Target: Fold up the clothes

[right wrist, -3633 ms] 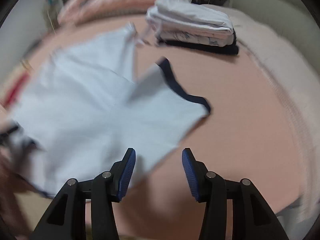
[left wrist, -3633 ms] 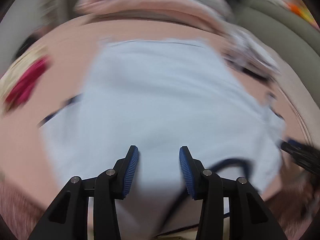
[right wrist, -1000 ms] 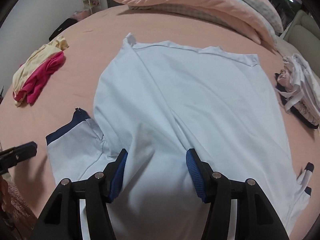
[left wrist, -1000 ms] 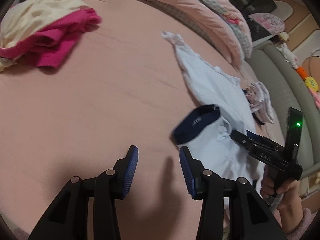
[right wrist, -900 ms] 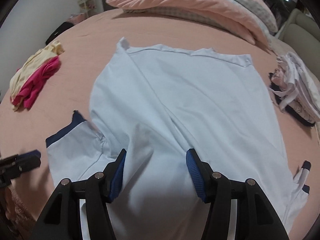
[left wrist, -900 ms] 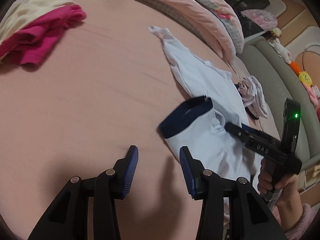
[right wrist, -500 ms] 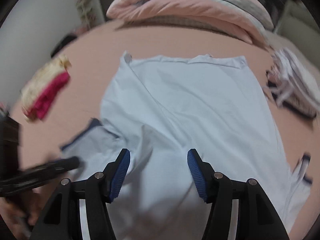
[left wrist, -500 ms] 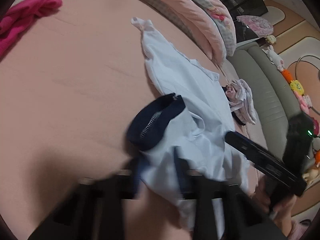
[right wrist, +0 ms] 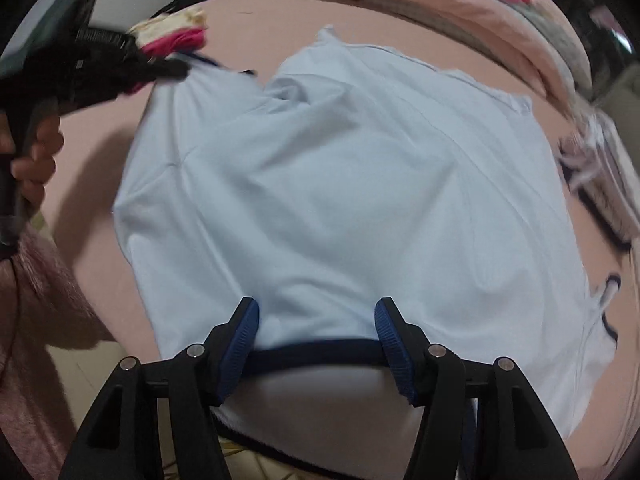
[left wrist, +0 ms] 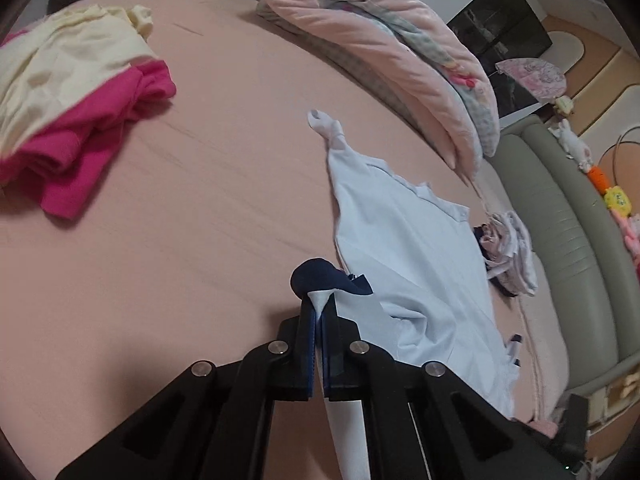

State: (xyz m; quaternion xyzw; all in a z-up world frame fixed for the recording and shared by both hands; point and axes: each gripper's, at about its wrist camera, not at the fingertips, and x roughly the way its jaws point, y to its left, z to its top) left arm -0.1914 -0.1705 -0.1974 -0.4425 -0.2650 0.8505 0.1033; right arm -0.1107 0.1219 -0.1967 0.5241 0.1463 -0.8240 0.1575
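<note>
A pale blue shirt (left wrist: 408, 248) with navy trim lies spread on the pink bed (left wrist: 180, 208). My left gripper (left wrist: 320, 305) is shut on the shirt's left sleeve (left wrist: 320, 300) just behind its navy cuff (left wrist: 316, 278), holding it lifted off the bed. The right wrist view shows the left gripper (right wrist: 176, 69) at the top left, pinching the raised sleeve (right wrist: 208, 80), with a hand (right wrist: 36, 160) on its handle. My right gripper (right wrist: 316, 316) is open, low over the shirt (right wrist: 352, 184), and the navy collar (right wrist: 320, 350) runs between its fingers.
A heap of cream and magenta clothes (left wrist: 72, 92) lies at the far left. A folded pink quilt (left wrist: 380, 48) lies along the far side. A small stack of folded clothes (left wrist: 508, 252) sits right of the shirt, beside a grey-green padded edge (left wrist: 560, 220).
My left gripper went to the navy-cuffed sleeve, shut on it and lifted it. My right gripper slid back along the shirt to the navy collar, staying open.
</note>
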